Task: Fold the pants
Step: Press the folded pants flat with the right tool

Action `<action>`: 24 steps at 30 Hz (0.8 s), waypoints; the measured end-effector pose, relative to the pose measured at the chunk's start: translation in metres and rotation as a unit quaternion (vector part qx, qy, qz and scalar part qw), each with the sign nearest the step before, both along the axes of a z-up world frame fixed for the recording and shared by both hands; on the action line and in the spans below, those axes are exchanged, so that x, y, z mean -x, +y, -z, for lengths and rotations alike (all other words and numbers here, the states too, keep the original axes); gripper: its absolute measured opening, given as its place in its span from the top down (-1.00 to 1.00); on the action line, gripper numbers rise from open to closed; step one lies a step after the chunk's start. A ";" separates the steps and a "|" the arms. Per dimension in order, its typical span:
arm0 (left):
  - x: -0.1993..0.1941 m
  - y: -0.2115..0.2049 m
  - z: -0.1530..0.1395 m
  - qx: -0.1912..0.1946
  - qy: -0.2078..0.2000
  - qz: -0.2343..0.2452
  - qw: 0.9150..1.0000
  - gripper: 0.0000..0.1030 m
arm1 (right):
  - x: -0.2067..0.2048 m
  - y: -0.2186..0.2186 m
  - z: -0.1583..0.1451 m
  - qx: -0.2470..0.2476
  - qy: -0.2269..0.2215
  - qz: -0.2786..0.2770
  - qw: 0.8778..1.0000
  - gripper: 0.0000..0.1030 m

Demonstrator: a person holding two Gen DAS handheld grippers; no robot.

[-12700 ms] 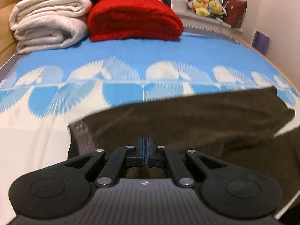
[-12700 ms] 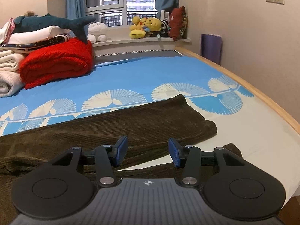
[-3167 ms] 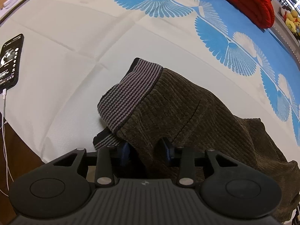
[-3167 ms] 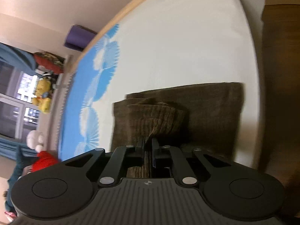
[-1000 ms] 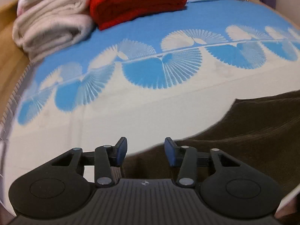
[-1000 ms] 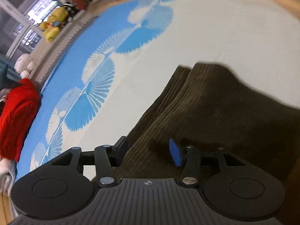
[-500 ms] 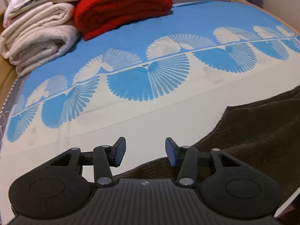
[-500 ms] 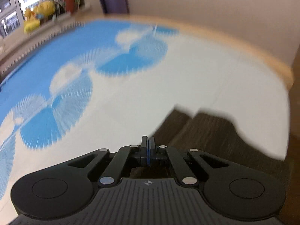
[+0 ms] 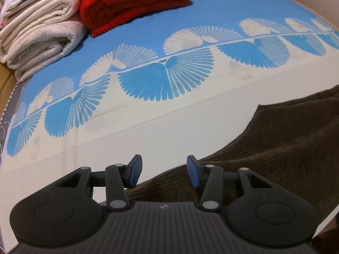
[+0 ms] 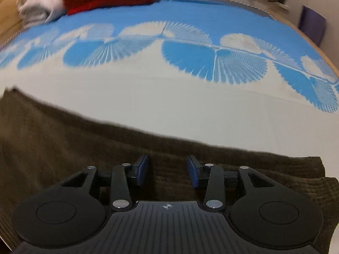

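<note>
The dark brown corduroy pants (image 9: 286, 148) lie folded on the bed near its front edge. In the left wrist view they fill the lower right, with their left edge running under my left gripper (image 9: 164, 171), which is open and empty just above them. In the right wrist view the pants (image 10: 53, 137) spread across the lower frame, with layered folded edges at the right (image 10: 317, 175). My right gripper (image 10: 167, 172) is open and empty, hovering over the pants' far edge.
The bedsheet (image 9: 169, 127) is white near me and blue with fan patterns farther off. A folded red blanket (image 9: 131, 2) and stacked white blankets (image 9: 40, 36) sit at the back left. A purple object (image 10: 311, 24) leans on the right wall.
My right gripper was shut half a second ago and is now open; it has swung to face along the bed. My left gripper stays open and has shifted slightly.
</note>
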State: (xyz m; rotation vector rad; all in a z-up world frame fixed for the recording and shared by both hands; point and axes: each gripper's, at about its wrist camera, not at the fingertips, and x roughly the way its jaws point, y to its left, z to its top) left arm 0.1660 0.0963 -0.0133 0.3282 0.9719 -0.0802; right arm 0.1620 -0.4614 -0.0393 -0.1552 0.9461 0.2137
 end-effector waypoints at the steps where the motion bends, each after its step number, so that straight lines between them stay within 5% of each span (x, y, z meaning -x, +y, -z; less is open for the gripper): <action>1: 0.000 -0.001 0.001 -0.002 0.001 0.002 1.000 0.00 | 0.001 -0.001 0.000 -0.004 -0.001 -0.007 1.000 0.03; 5: -0.001 -0.003 0.004 -0.005 0.007 0.003 1.000 0.00 | -0.002 0.013 0.008 0.015 -0.005 -0.043 0.999 -0.33; 13: -0.004 -0.008 0.009 -0.017 0.016 0.008 1.000 0.00 | -0.013 0.018 0.011 0.038 -0.012 -0.072 0.997 -0.59; 15: -0.006 -0.007 0.009 -0.015 0.015 0.007 1.000 0.00 | -0.009 0.019 0.009 0.024 -0.008 -0.096 0.995 -0.09; 21: -0.011 -0.006 0.006 -0.004 0.011 -0.004 1.000 0.00 | -0.003 0.017 0.001 0.045 -0.021 -0.118 0.992 0.90; 24: -0.011 -0.008 0.006 -0.010 0.011 0.003 1.000 0.00 | 0.001 0.019 -0.013 0.077 -0.087 -0.114 0.987 0.98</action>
